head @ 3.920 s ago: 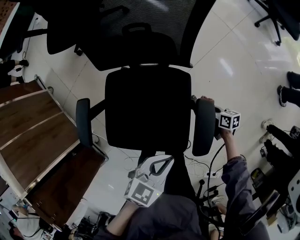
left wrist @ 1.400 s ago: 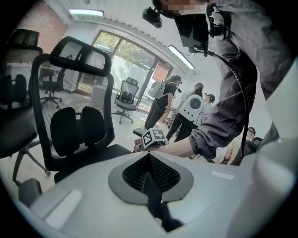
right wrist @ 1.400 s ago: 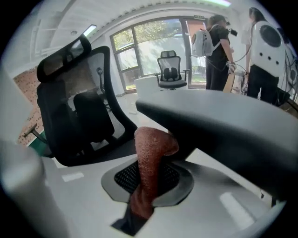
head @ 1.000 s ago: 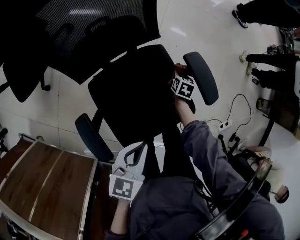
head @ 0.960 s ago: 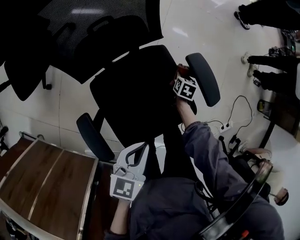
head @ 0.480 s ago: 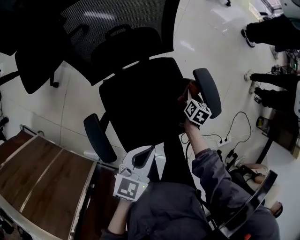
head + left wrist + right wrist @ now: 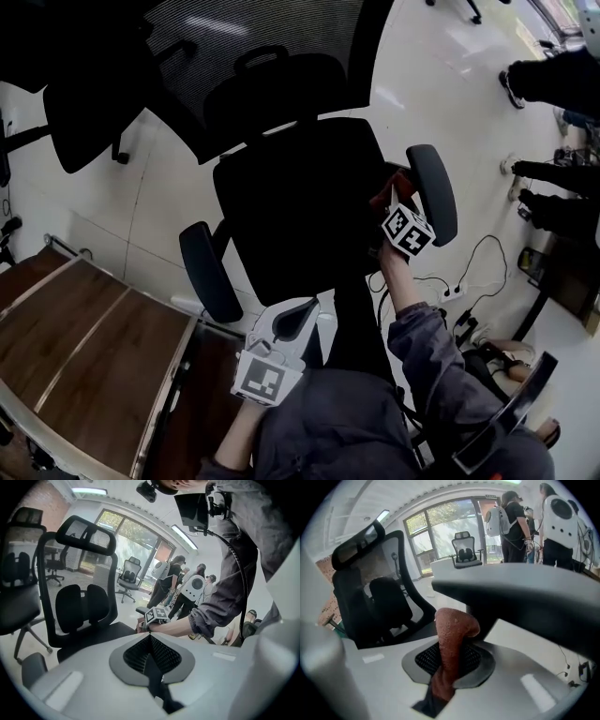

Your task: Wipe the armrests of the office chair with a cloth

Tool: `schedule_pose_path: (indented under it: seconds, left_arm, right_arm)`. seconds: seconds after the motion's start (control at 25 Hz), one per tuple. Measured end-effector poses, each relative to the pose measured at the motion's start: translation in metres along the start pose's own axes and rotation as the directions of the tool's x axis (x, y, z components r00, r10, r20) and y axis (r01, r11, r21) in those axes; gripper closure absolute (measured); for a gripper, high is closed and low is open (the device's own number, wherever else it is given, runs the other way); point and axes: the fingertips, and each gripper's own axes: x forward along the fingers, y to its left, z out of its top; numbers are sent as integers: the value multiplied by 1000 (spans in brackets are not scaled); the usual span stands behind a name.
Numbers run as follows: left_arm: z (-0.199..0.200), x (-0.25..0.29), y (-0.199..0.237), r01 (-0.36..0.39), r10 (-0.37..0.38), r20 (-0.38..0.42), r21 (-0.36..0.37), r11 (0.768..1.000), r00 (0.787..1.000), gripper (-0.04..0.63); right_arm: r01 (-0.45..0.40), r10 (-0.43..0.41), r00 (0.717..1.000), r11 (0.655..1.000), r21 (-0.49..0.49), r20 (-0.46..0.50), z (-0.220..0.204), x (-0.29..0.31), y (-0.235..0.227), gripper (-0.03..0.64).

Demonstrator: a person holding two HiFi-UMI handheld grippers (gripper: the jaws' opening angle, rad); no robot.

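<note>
Right gripper fingers pinch the reddish cloth, its tip ahead of them against the armrest; left gripper fingers meet, holding nothing.

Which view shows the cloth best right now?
Right gripper view: the cloth fills the middle, pinched in the right tongs close to the armrest. Head view shows only a reddish scrap of it; left gripper view, a distant speck.

reddish-brown cloth tight in the right tool, just under the armrest
</note>
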Motion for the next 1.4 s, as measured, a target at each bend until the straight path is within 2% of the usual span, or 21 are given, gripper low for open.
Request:
schedule_pose_path:
  seconds: [0.2, 0.36, 0.64, 0.84, 1.0, 1.2, 1.4]
  left_arm:
    - [-7, 0, 8, 5, -5, -10, -11, 1000, 1000, 580]
    - [-12, -1, 13, 3, -4, -19, -18, 1000, 1000, 580]
    - [-9, -8, 21, -27, 27, -5, -31, 999, 1000, 580]
    - [0, -5, 14, -32, 33, 31, -28, 999, 999, 580]
    - [5, -5, 4, -38, 39, 47, -20, 999, 998, 580]
    - [-5, -8, -7, -55, 56, 40, -23, 998, 998, 580]
    - [-29, -8, -21, -76, 76, -2, -46, 996, 997, 580]
  right_arm:
    - [90, -90, 995, 996, 1, -43, -8, 42, -19, 561]
    - [115, -117, 989, 993, -33, -90, -19, 61, -28, 561]
    - [86, -85, 994, 996, 12, -63, -10, 42, -15, 561]
    - [-1, 0, 1000, 998, 66, 21, 15, -5, 9, 561]
    - [-48, 45, 998, 996, 69, 38, 20, -27, 9, 561]
    - [-14, 13, 1000, 1000, 23, 20, 11, -2, -3, 561]
    - [55, -57, 998, 997, -51, -37, -10, 43, -21, 561]
